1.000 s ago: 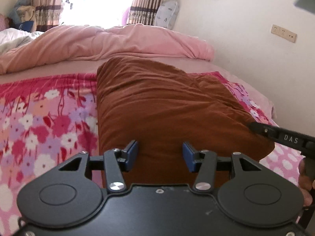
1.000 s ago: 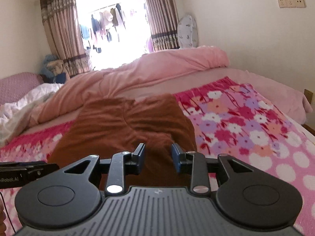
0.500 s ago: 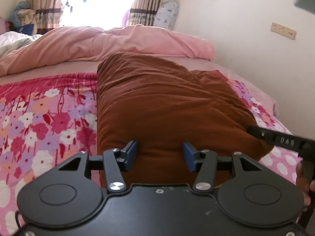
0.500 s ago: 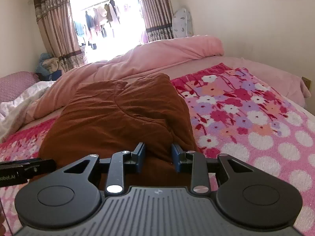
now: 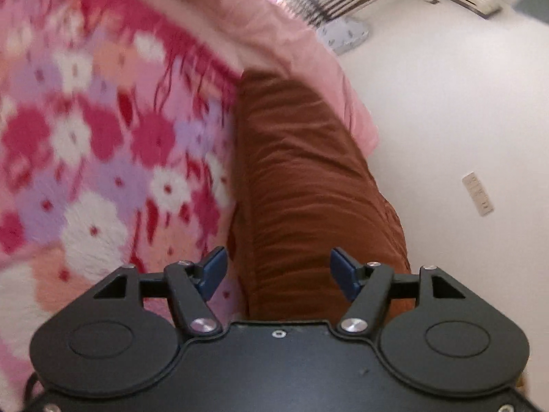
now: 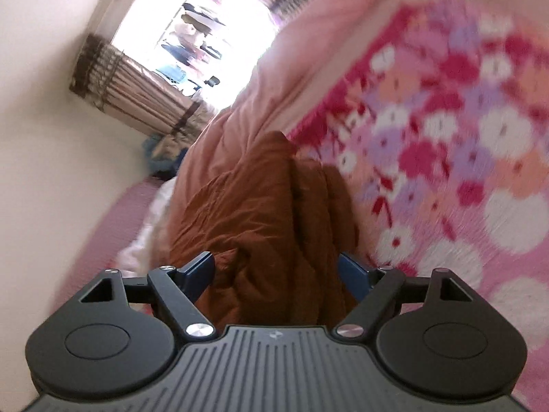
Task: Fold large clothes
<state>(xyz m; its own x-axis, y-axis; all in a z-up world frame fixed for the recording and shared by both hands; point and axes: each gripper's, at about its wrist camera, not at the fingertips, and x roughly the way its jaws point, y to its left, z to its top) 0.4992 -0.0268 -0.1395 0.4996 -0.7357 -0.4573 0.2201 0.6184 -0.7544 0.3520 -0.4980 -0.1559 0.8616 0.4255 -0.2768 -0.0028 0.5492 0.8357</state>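
A large brown garment [image 5: 302,178] lies folded lengthwise on the flowered blanket [image 5: 103,158]. My left gripper [image 5: 278,271] is open, its blue pads wide apart over the garment's near end, the view rolled sideways. In the right wrist view the same brown garment [image 6: 260,206] shows thick folds. My right gripper [image 6: 276,273] is open too, pads spread on either side of the garment's near end. Both views are tilted and blurred. Whether the pads touch the cloth I cannot tell.
A pink quilt [image 6: 284,79] lies bunched at the far end of the bed. A white wall [image 5: 446,120] with a socket plate [image 5: 477,193] runs along one side. A bright window [image 6: 206,24] with striped curtains stands beyond the bed.
Both grippers have opened wider and rolled sharply, left one way and right the other. The garment looks narrower and more bunched than before.
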